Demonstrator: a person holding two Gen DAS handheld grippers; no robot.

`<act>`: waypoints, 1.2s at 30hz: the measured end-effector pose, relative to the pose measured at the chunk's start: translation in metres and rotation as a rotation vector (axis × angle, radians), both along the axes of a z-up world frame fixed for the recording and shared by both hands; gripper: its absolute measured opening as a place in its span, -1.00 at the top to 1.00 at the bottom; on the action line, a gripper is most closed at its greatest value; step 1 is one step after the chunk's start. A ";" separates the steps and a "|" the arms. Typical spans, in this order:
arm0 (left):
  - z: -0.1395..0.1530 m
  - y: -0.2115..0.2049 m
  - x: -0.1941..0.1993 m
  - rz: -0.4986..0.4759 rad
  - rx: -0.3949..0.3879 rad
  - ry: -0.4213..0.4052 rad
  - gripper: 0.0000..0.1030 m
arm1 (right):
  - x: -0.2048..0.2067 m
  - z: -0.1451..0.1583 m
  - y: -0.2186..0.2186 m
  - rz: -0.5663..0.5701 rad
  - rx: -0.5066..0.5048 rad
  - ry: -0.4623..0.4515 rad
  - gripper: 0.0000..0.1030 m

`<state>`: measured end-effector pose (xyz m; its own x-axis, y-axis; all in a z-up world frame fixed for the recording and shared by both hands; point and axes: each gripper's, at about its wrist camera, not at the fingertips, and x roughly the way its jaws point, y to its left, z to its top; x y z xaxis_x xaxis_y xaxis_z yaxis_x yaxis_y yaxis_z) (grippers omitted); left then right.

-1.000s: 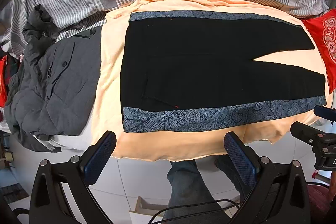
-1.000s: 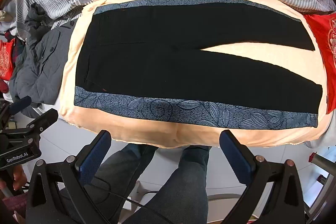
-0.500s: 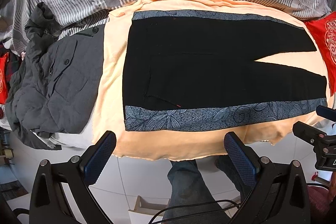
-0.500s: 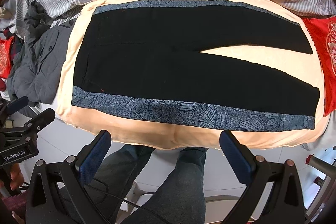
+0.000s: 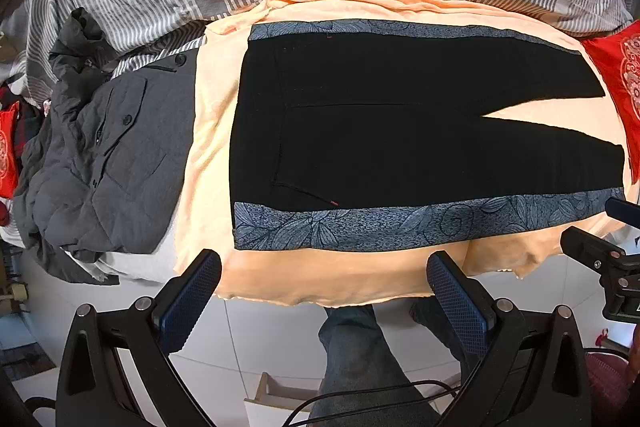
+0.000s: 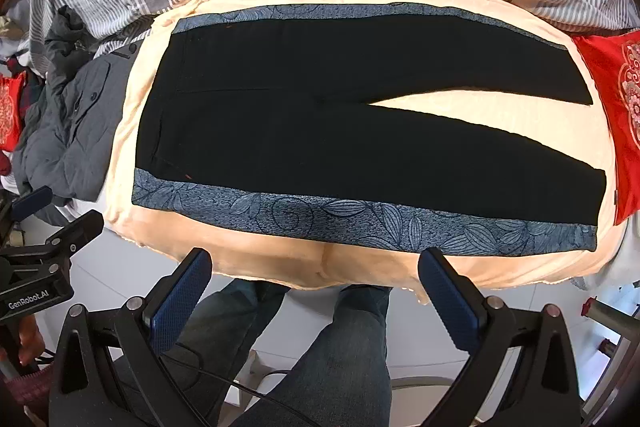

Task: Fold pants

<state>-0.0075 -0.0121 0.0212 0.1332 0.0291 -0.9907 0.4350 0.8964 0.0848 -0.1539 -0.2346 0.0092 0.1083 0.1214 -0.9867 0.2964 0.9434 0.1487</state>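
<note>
Left wrist view shows the black pants spread flat on a peach cloth over the bed, waist to the left, legs splayed toward a red cushion. A gray jacket lies just beside the cloth. The left gripper hangs before the bed edge, fingers released and holding nothing. Right wrist view has the right gripper likewise spread wide, clear of the pants.

My pants look like matt black cloth with a speckly blue leaf-print trim, lying on soft peach fabric, and my pads are dimpled blue rubber.
</note>
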 end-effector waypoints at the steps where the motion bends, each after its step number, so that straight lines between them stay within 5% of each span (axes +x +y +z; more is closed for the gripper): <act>1: 0.000 -0.001 -0.001 0.002 0.002 -0.001 -1.00 | 0.000 0.000 -0.002 0.000 -0.003 0.000 -1.00; 12: 0.001 -0.002 -0.005 0.080 0.000 -0.020 -1.00 | -0.008 0.001 -0.019 -0.016 0.062 -0.038 -1.00; 20: -0.013 0.018 -0.008 0.319 -0.065 -0.008 -1.00 | -0.030 -0.013 -0.051 -0.089 0.173 -0.024 -1.00; 23: -0.033 0.024 -0.014 0.387 -0.102 0.056 -1.00 | -0.040 -0.034 -0.055 -0.103 0.208 0.002 -1.00; 31: -0.099 0.039 -0.013 0.448 -0.105 0.113 -1.00 | -0.057 -0.116 -0.041 -0.317 0.558 -0.023 -1.00; 36: -0.145 0.063 -0.004 0.502 -0.215 0.155 -1.00 | -0.068 -0.185 -0.032 -0.497 0.718 -0.084 -0.75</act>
